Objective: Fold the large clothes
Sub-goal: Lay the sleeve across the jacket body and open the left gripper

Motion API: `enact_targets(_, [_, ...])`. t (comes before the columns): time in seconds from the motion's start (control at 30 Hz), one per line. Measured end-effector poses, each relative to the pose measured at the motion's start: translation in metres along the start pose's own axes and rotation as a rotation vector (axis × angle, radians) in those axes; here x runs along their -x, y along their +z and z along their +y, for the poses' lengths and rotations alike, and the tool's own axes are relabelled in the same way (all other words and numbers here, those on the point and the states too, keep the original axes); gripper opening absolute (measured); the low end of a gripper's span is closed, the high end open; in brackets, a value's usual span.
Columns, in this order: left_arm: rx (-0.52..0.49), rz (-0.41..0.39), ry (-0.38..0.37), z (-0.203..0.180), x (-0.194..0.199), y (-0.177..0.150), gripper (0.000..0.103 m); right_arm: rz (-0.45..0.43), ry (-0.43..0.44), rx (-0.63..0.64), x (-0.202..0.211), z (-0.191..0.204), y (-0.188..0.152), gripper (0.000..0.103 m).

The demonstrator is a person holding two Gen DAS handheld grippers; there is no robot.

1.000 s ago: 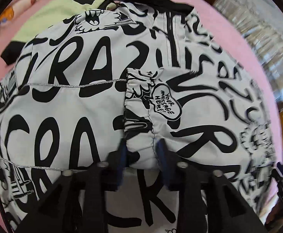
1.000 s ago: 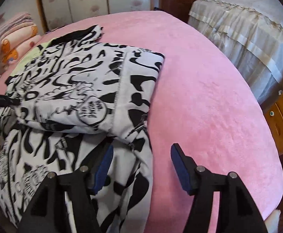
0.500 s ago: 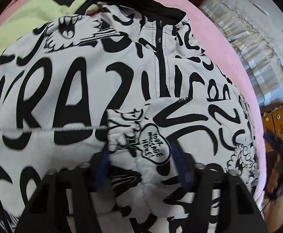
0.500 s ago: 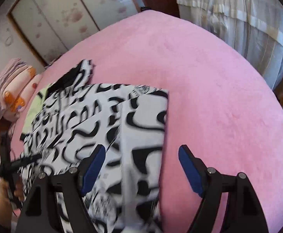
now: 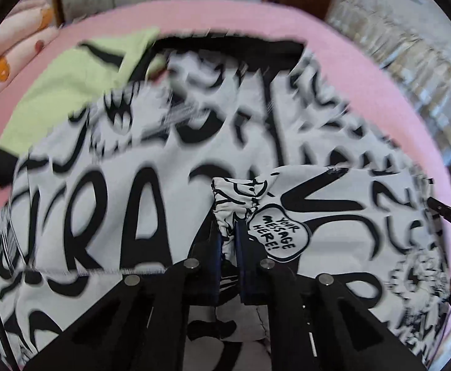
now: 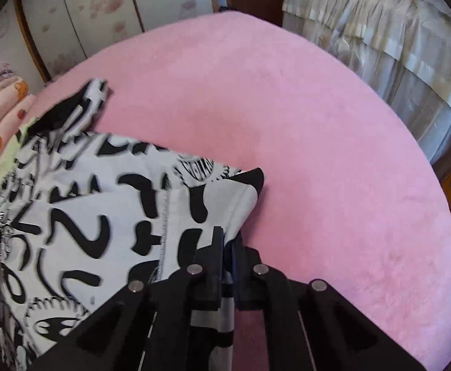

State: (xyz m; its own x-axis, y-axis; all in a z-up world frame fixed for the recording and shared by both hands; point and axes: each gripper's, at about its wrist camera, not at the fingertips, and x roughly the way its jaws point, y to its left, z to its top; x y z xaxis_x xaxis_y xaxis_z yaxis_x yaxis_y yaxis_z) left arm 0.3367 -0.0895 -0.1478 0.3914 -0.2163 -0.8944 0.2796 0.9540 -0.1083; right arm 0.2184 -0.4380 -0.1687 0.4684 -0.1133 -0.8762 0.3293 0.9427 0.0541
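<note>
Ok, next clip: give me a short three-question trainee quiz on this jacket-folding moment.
1. True or false: the left gripper is shut on the sleeve cuff.
2. What does the right gripper pinch? A) the pink bedspread B) the jacket edge C) nothing
3. Fill in: the speech-bubble patch reads "YOUR ___ HERE!"

Key: 1 true; 2 B; 3 MESSAGE

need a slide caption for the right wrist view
Right gripper clamped on the edge of the white jacket with black graffiti lettering, lying on the pink plush bedspread.
</note>
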Motion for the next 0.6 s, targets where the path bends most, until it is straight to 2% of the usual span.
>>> enact_targets(0.03, [-0.004, 0.003, 0.015, 0.0, -0.003, -0.003, 0.007, 0.01, -0.012, 0.012, -0.002, 0.002, -0.001, 0.009])
enact_targets(0.1, [-0.012, -0.014, 0.033, -0.001, 0.0, -0.007, 0.007, 0.025, -0.025, 0.011, 0.008, 0.003, 0.0, 0.02])
enact_targets(0.17, [-0.008, -0.02, 0.019, 0.003, 0.009, -0.009, 0.008, 0.031, 0.02, -0.008, 0.021, 0.0, -0.002, 0.038])
enact_targets(0.23, [-0.001, -0.009, 0.002, 0.008, 0.018, -0.013, 0.011, 0.018, 0.077, -0.03, 0.043, -0.008, -0.012, 0.048])
enact_targets(0.3, [0.001, 0.003, 0.002, 0.011, 0.033, -0.02, 0.015, 0.012, 0.111, -0.035, 0.062, -0.012, -0.028, 0.054])
enact_targets(0.37, [-0.004, 0.002, -0.012, 0.014, 0.044, -0.031, 0.038, 0.011, 0.131, -0.026, 0.077, -0.012, -0.049, 0.056])
enact_targets(0.4, [-0.001, 0.001, -0.019, 0.016, 0.048, -0.036, 0.043, 0.015, 0.133, -0.011, 0.086, -0.011, -0.064, 0.056])
enact_targets(0.53, [0.026, -0.007, -0.078, 0.017, 0.064, -0.059, 0.045, 0.009, 0.098, 0.079, 0.112, 0.004, -0.117, 0.056])
enact_targets(0.6, [0.025, -0.008, -0.096, 0.013, 0.064, -0.066, 0.045, -0.008, 0.067, 0.137, 0.12, 0.015, -0.133, 0.056])
